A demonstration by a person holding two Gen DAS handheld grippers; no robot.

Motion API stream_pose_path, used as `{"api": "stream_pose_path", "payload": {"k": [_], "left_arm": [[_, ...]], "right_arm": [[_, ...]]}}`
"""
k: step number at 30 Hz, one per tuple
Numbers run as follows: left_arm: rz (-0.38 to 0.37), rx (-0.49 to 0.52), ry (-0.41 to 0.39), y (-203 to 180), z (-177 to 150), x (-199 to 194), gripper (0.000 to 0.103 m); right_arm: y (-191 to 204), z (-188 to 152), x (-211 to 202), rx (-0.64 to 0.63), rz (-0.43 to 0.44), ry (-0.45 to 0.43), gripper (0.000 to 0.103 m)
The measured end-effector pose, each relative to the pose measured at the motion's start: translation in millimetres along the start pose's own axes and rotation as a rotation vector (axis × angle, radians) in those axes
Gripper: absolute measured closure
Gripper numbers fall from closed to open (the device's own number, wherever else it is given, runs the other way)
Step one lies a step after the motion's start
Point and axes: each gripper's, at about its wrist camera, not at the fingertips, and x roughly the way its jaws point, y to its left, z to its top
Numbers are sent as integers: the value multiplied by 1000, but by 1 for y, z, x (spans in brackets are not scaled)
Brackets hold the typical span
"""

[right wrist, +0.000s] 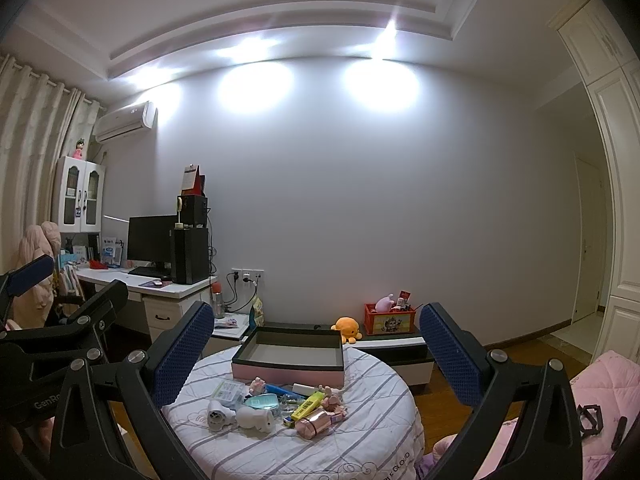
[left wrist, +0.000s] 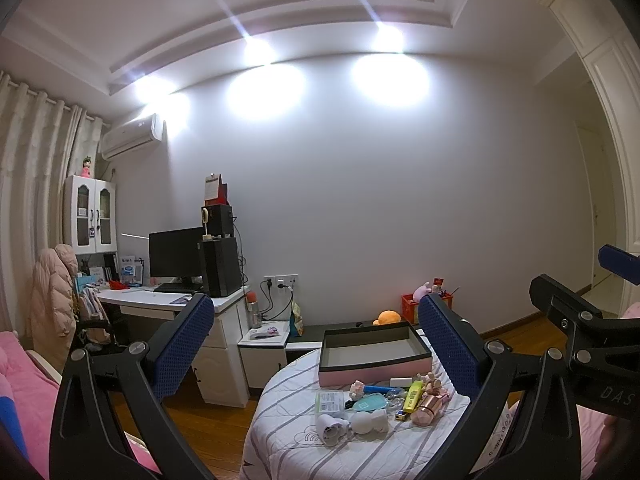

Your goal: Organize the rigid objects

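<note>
Both my left gripper (left wrist: 316,344) and right gripper (right wrist: 316,352) hang spread wide and empty above the heap of trinkets (right wrist: 276,406) in front of the pink tray (right wrist: 288,372), all small, hard, light, probably slick, so I'd pinch the yellow highlighter (right wrist: 307,400) across its middle.

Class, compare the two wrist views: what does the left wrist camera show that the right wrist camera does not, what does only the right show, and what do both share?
Only the left wrist view shows the right gripper at its right edge.

Only the right wrist view shows the left gripper at its left edge and a small black frame on the pink quilt.

Both show the open pink box, empty, the clutter of small items including a yellow highlighter, the orange plush and the monitor.
</note>
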Motion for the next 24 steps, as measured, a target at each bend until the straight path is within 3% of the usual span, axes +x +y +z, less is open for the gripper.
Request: {"api": "stream_pose_path", "payload": {"k": [24], "left_arm": [[1, 6, -4, -1, -1, 0, 0]], "right_arm": [[-1, 0, 1, -1, -1, 0, 0]]}}
